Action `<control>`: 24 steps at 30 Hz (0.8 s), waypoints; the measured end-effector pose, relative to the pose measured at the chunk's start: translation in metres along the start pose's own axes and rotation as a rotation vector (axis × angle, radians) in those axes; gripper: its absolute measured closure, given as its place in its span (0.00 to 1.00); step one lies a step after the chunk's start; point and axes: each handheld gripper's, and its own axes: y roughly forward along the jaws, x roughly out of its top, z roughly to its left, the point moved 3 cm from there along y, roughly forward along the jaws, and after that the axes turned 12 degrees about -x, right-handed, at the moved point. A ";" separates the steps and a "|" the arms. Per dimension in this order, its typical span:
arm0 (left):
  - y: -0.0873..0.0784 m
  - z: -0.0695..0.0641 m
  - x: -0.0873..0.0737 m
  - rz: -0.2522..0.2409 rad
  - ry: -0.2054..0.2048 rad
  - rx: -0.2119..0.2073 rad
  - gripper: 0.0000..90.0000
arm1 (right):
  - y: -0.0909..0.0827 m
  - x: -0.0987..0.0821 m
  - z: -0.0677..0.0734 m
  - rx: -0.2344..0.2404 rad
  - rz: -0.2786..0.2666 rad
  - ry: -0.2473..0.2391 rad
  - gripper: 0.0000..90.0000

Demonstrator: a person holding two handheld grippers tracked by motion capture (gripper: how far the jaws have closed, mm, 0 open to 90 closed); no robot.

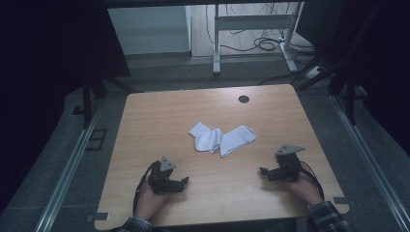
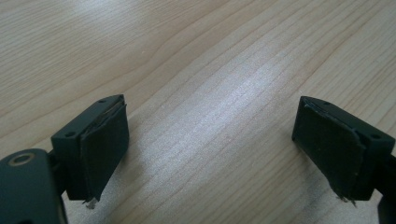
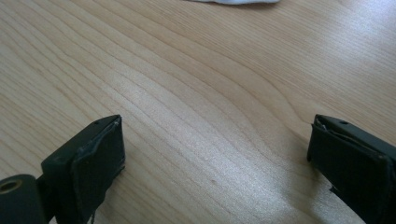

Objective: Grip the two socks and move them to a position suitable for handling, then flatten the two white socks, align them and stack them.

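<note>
Reaching first: both grippers, left (image 1: 183, 181) & right (image 1: 262, 170), jaws wide apart, empty; approach socks (image 1: 221, 138) low, pinch an edge.

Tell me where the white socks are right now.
In the high view the white socks lie mid-table, slightly toward the far edge, ahead of and between the left gripper and right gripper, touching neither.

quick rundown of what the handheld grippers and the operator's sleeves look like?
Both are black two-jaw units. The left gripper and right gripper each carry a grey three-cornered plate on top and trail a black cable. Close up, the jaws are blocky, with dark flat pads frayed at the edges and small screw holes on top. The sleeves are dark plaid.
</note>
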 end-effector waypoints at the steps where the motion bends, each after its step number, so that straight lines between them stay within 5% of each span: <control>1: 0.000 0.000 0.000 0.000 0.000 0.000 0.12 | 0.000 0.000 0.000 0.000 0.000 0.000 0.04; 24: 0.001 0.000 0.001 0.000 -0.002 0.001 0.12 | -0.001 0.002 0.002 0.008 0.020 -0.013 0.06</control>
